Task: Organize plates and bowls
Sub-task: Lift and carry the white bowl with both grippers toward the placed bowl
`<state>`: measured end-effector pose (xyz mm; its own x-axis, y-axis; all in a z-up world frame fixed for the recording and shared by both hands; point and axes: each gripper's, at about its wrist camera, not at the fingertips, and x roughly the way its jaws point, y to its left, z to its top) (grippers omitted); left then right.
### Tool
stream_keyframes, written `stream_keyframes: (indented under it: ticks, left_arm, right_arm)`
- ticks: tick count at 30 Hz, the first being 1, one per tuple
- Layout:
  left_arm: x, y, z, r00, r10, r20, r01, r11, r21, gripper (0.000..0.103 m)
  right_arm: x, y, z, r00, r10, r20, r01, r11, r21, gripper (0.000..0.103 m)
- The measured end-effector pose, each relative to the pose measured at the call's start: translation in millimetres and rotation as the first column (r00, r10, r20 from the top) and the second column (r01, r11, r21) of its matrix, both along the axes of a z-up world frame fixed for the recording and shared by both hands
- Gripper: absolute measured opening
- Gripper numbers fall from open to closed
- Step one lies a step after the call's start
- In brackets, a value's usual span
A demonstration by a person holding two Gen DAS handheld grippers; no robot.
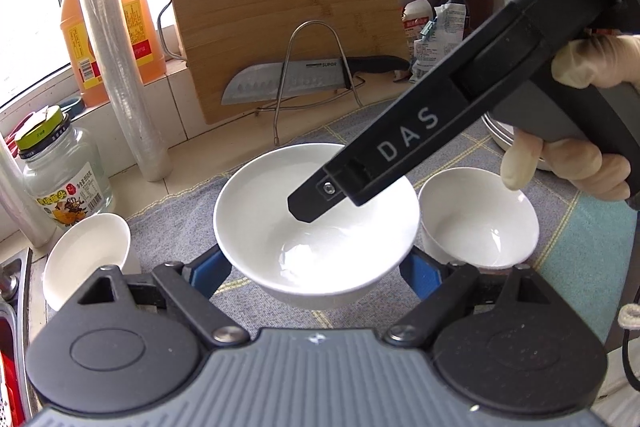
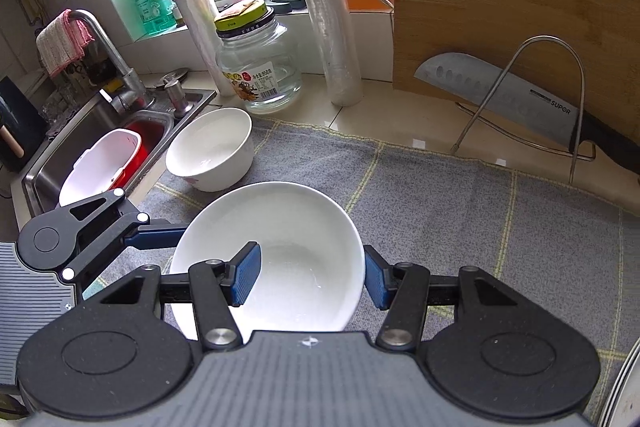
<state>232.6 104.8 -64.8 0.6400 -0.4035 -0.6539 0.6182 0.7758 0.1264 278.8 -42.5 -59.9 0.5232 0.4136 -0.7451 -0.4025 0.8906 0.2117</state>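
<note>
At the far left the steel sink [image 2: 100,123] holds a white tub lying against a red basin, with a pink cloth draped over the tap above it. Beside the sink, on the edge of the grey checked cloth [image 2: 460,195], sits a small white bowl [image 2: 210,153], empty and upright; behind it stand a clear glass jar [image 2: 260,67] with a yellow-green lid and a tall roll of cling film [image 2: 332,19].

Moving right, the large white bowl [image 2: 272,255] is raised off the cloth with both tools on it. The left gripper [image 1: 316,269] clasps it from outside, its blue pads pressed on opposite sides of the bowl's wall. The right gripper [image 2: 310,275] pinches the rim: one blue finger [image 2: 246,273] sits inside the bowl, the other outside, the wall caught between them. From the left wrist view, the right tool's black finger reaches down into the bowl, held by a hand in a pale glove [image 1: 576,67].

Further right, another small white bowl [image 1: 478,217] rests on the cloth just beside the big one. Behind, a bamboo cutting board [image 1: 280,15] leans on the wall with a knife [image 1: 288,79] propped in a wire stand [image 1: 316,67].
</note>
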Motion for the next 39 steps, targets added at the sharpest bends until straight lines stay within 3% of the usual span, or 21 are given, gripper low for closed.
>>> stream_keyframes:
  ticks: [23,39]
  left_arm:
    - [-18.3,-61.2,4.1,0.981,-0.193,0.014,0.193,0.981,-0.033,0.090]
    - [-18.2,-89.1,-22.5,0.961,-0.267,-0.076,0.266,0.963,-0.035,0.090]
  right_arm:
    - [-49.4,-69.8,13.5,0.976,-0.216,0.027,0.216,0.976,-0.019,0.061]
    - [-64.7,-94.0,-8.8,0.959,-0.283,-0.018,0.282,0.958,-0.041,0.061]
